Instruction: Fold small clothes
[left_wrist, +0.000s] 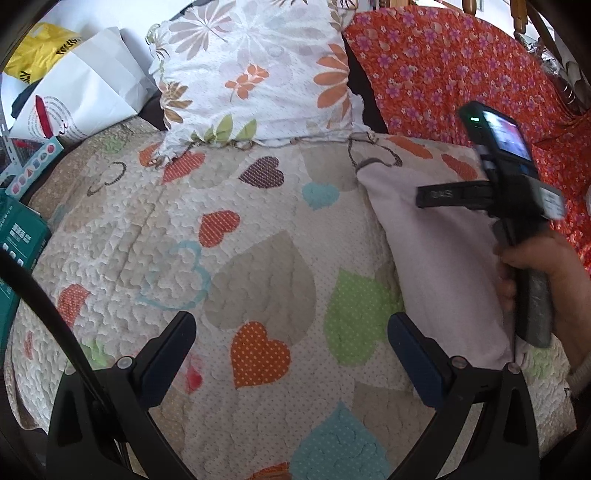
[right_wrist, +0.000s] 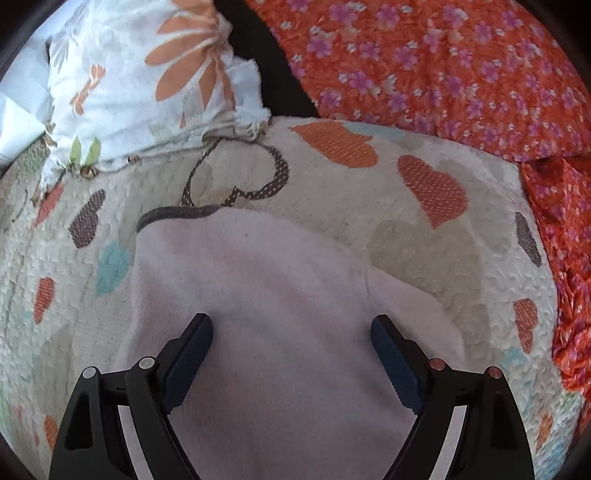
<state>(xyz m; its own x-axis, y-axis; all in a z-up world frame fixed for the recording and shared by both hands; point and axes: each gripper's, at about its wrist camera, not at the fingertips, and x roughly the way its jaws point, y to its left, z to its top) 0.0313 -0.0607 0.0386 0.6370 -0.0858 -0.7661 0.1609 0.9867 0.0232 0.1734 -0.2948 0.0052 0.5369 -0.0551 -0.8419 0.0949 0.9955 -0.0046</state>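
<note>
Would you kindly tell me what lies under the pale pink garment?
The pale pink garment lies flat on the heart-patterned quilt, whose quilted hearts show all round it. Whatever part of the quilt, or anything else, sits beneath the garment is covered.

The pink garment (right_wrist: 266, 295) is cut off by the lower edge in the right wrist view. The right gripper's fingertips are hidden in the left wrist view.
</note>
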